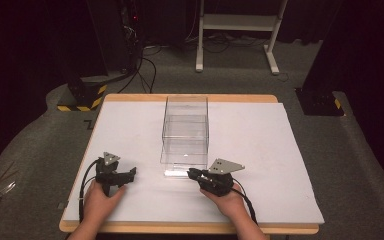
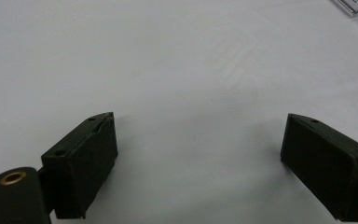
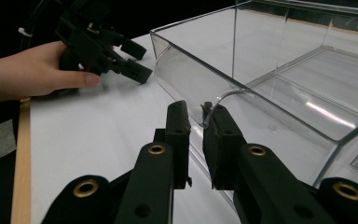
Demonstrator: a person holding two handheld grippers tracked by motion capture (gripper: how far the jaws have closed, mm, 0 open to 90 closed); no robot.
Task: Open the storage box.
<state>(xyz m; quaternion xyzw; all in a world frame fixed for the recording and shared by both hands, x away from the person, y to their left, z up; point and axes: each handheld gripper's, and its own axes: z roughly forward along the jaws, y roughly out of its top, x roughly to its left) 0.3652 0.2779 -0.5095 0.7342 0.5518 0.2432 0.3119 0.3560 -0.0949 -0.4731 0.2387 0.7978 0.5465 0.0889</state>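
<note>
The right gripper has its two black jaws drawn in on the front lip of the clear plastic drawer, right at the curved notch in that lip. One jaw stands outside the wall and the other just inside it, so the thin edge sits pinched between them. The plastic is see-through and glare hides the contact, so the pinch is probably firm, but I cannot be sure how much pad bears on it.

In the high view the drawer is pulled partway out of the bottom of a clear stacked drawer unit near the middle of the white table, its front edge towards the person. The right hand holds its gripper low against that edge.

The left gripper has its jaws spread wide with bare table between them. It lies well apart from the drawer, to the left, under the left hand.

Risks from here:
- The grip is on a narrow, slick lip, so a pull angled upward could let the jaws slide off.
- Nothing steadies the light unit, so a tug may drag the whole stack along the table instead of moving the drawer.
- A skewed pull or push could jam the drawer in its frame.
</note>
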